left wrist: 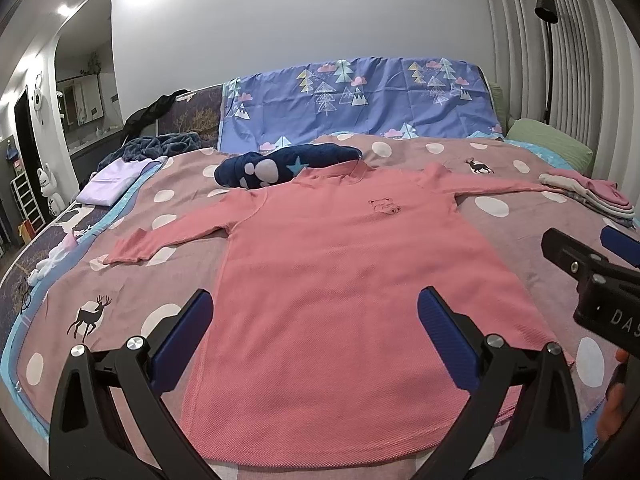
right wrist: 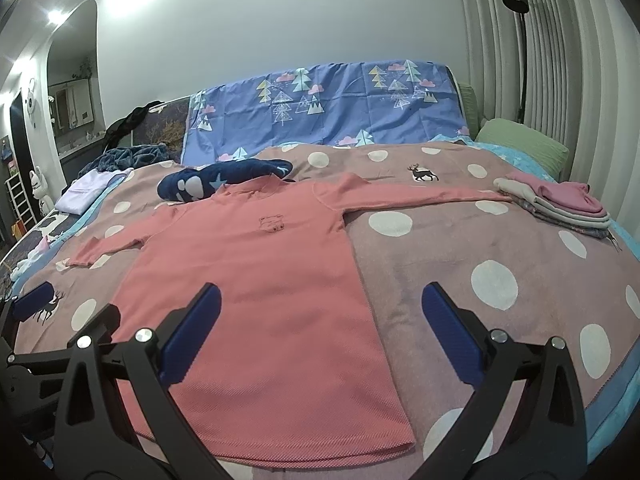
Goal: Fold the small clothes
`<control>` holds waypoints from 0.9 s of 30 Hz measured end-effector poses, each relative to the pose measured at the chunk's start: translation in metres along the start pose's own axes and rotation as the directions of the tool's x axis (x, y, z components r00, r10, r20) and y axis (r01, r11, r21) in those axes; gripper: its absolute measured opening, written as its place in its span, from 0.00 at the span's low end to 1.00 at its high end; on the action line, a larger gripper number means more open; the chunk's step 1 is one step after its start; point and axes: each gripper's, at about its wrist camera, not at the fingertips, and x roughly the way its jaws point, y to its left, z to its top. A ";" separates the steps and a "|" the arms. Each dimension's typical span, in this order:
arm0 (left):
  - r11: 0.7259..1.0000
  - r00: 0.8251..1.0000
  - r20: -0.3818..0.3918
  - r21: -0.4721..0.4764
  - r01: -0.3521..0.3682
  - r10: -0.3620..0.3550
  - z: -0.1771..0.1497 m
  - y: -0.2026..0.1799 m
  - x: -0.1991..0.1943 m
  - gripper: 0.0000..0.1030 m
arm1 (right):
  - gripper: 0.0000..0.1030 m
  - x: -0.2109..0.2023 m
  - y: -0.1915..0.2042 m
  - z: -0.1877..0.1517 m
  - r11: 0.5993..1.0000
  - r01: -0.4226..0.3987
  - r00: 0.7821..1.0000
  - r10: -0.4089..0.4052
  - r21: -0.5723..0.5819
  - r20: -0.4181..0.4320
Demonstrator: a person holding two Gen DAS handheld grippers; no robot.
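Here, both the left hand-held gripper and right hand-held gripper hover wide apart, empty, above the pink shirt lying flat on the bed.

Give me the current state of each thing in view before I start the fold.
Pink long-sleeve shirt: unfolded, flat on the bed, sleeves spread.
Left gripper: open, empty, above the shirt's hem.
Right gripper: open, empty, above the shirt's right edge.
Stack of clothes: folded, piled at the bed's right.
Navy star garment: bunched, unfolded, behind the collar.
Lilac garment: folded, far left.
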 end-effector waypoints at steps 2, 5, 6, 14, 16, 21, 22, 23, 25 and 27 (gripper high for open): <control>1.000 1.000 0.000 -0.005 -0.001 0.001 -0.001 0.003 0.001 0.99 | 0.98 0.000 0.000 -0.001 1.000 0.009 1.000 -0.009 0.001 0.002; 1.000 1.000 -0.003 -0.012 0.001 -0.001 -0.001 0.005 0.003 0.99 | 0.98 0.003 0.000 -0.001 1.000 0.003 1.000 -0.003 0.002 -0.006; 1.000 1.000 -0.004 -0.015 0.001 -0.001 -0.001 0.005 0.004 0.99 | 0.98 0.003 0.001 -0.002 1.000 -0.001 1.000 0.001 0.002 -0.008; 0.999 1.000 -0.010 -0.034 0.023 -0.023 -0.003 0.012 0.010 0.99 | 0.98 0.007 0.007 -0.001 1.000 -0.011 1.000 0.010 -0.027 -0.016; 0.999 1.000 -0.009 -0.039 0.029 -0.029 -0.003 0.014 0.011 0.99 | 0.98 0.010 0.007 -0.001 1.000 -0.013 1.000 0.013 -0.022 -0.021; 0.998 0.999 -0.013 -0.053 0.042 -0.043 -0.004 0.017 0.016 0.99 | 0.98 0.016 0.008 0.000 1.000 -0.015 0.999 0.014 -0.020 -0.032; 0.998 0.999 -0.016 -0.055 0.043 -0.044 -0.004 0.018 0.017 0.99 | 0.98 0.018 0.009 0.000 1.000 -0.016 0.999 0.016 -0.020 -0.036; 0.997 0.999 -0.019 -0.057 0.044 -0.045 -0.005 0.019 0.019 0.99 | 0.98 0.019 0.010 0.000 1.000 -0.018 0.999 0.018 -0.018 -0.040; 0.997 0.998 -0.025 -0.060 0.048 -0.049 -0.005 0.021 0.022 0.99 | 0.98 0.023 0.012 0.001 1.000 -0.021 0.999 0.020 -0.016 -0.047; 0.997 0.998 -0.029 -0.063 0.052 -0.054 -0.005 0.023 0.026 0.99 | 0.98 0.027 0.014 0.001 1.000 -0.019 0.999 0.018 -0.018 -0.050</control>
